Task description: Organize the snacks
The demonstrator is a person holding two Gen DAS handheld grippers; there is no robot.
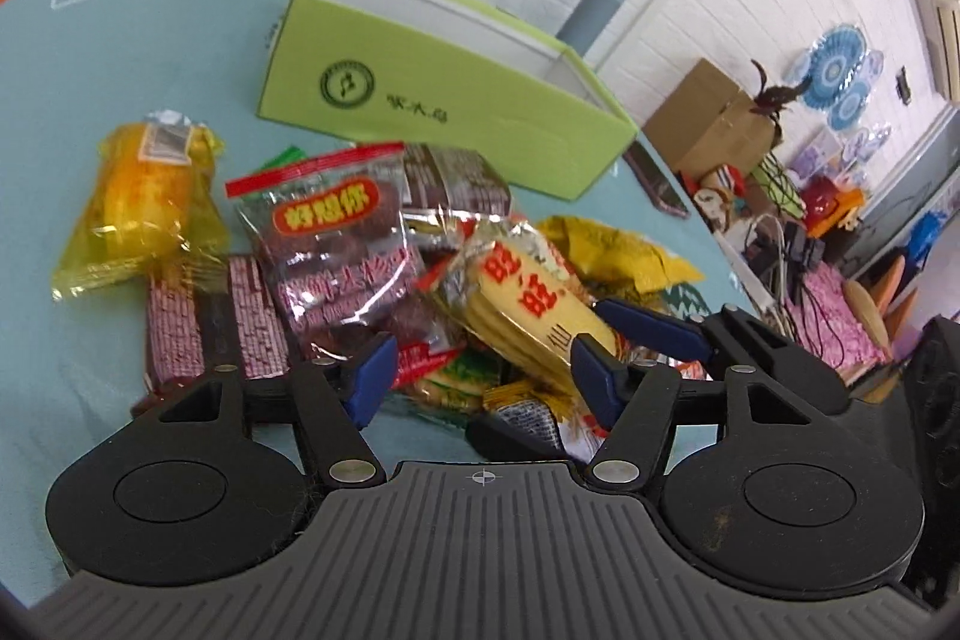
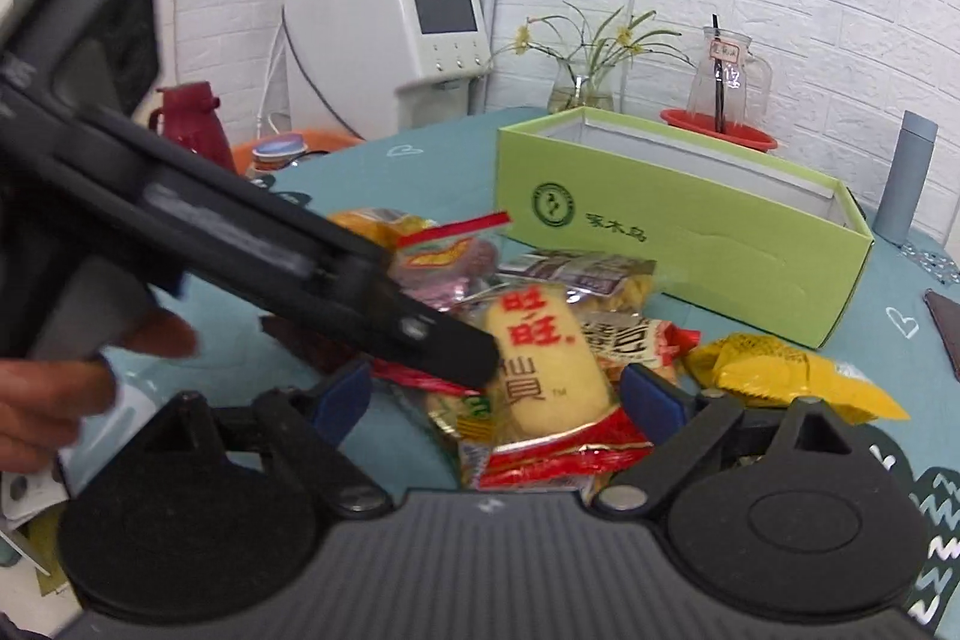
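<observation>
My right gripper (image 2: 495,388) straddles the rice-cracker pack (image 2: 549,370) — long axis along the fingers, jaws apart; my left gripper (image 1: 480,370), also apart, sits alongside.

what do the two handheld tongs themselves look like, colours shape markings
Both tongs, left and right, look alike: a matte black ribbed body with two round black discs, black linkage arms joined by silver pins, and blue pads on the fingertips. A small white crosshair mark sits at the centre of the left body. A bare hand shows, no sleeve visible.
</observation>
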